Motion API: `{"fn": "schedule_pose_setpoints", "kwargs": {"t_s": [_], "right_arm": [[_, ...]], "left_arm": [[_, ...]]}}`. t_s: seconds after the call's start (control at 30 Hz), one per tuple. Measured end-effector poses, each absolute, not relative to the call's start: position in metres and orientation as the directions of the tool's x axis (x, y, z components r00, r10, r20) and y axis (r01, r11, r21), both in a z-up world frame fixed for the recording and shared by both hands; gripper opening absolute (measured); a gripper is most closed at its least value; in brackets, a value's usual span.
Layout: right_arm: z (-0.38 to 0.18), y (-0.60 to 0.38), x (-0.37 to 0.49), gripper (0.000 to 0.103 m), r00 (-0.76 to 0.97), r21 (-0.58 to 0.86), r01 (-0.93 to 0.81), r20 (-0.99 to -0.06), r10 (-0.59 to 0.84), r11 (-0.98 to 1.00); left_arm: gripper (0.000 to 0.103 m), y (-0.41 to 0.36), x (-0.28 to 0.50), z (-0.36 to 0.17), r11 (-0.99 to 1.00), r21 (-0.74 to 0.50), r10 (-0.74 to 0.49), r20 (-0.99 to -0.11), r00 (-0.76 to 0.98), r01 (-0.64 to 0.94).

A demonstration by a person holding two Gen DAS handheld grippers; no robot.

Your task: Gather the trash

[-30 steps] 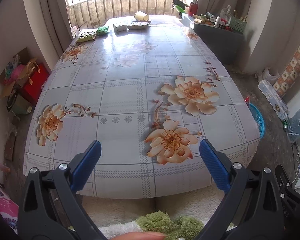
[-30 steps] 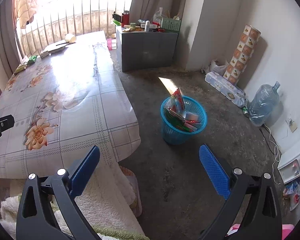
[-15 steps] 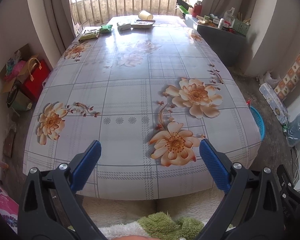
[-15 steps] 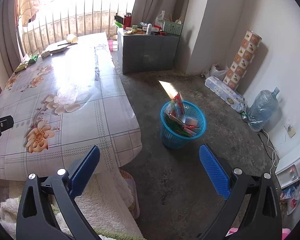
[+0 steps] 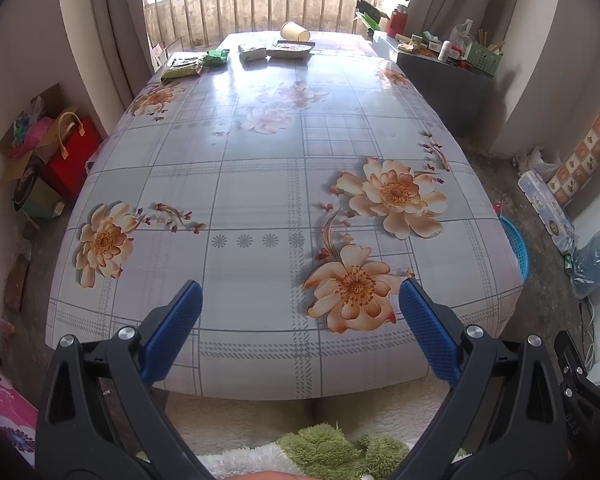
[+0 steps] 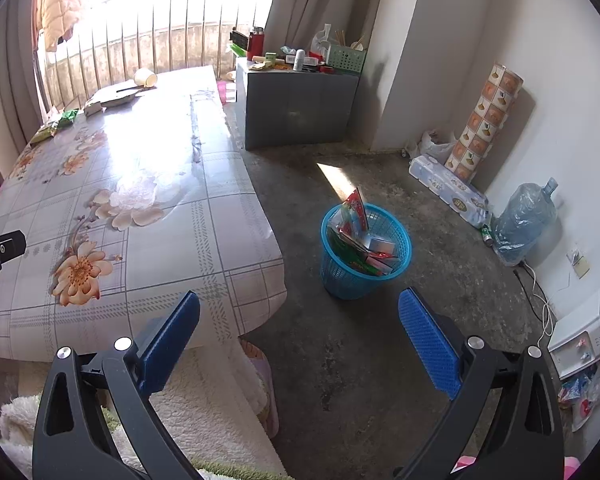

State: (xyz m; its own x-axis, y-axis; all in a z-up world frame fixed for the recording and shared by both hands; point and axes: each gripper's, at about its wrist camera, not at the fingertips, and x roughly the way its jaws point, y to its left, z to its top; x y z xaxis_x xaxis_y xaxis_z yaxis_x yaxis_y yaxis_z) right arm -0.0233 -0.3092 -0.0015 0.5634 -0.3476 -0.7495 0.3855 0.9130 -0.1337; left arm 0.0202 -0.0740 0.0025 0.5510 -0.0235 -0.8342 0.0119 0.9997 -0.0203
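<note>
1. Both tools are held empty with their jaws spread wide: the left gripper [image 5: 300, 320] is poised over the near edge of the table [image 5: 260, 184], and the right gripper [image 6: 300, 336] is aimed at the floor beside it.
2. The remaining trash is found at the far end of the table, by the window: two green packets [image 5: 184, 67] and [image 5: 217, 57], a small white packet [image 5: 253, 52], a flat tray [image 5: 292, 49] and a tipped paper cup [image 5: 295, 31]. The near part of the tabletop is seen to be bare.
3. The blue basket [image 6: 364, 256] is placed on the floor off the table's right side, well apart from that trash, and is already partly filled with wrappers.
4. The step in hand is judged to be a long reach toward the far end; the nearest packet is best chosen first, so that nothing is knocked on the way.
5. Flat packets are best approached low and at a shallow angle, with one finger slid under an edge before the jaws are closed.
6. The cup is probably best taken by its rim, lightly, since it is likely to be crushed or rolled away.
7. Each piece is to be released only once directly over the basket.
</note>
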Motion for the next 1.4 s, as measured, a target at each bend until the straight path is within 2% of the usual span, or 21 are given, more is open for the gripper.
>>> {"fn": "schedule_pose_setpoints", "kwargs": {"t_s": [1.4], "right_arm": [[0.0002, -0.3074, -0.0229, 0.097, 0.56, -0.137, 0.386, -0.751, -0.35, 0.912]], "left_arm": [[0.095, -0.0688, 0.0182, 0.0014, 1.0, -0.024, -0.026, -0.836, 0.548, 0.01]]}}
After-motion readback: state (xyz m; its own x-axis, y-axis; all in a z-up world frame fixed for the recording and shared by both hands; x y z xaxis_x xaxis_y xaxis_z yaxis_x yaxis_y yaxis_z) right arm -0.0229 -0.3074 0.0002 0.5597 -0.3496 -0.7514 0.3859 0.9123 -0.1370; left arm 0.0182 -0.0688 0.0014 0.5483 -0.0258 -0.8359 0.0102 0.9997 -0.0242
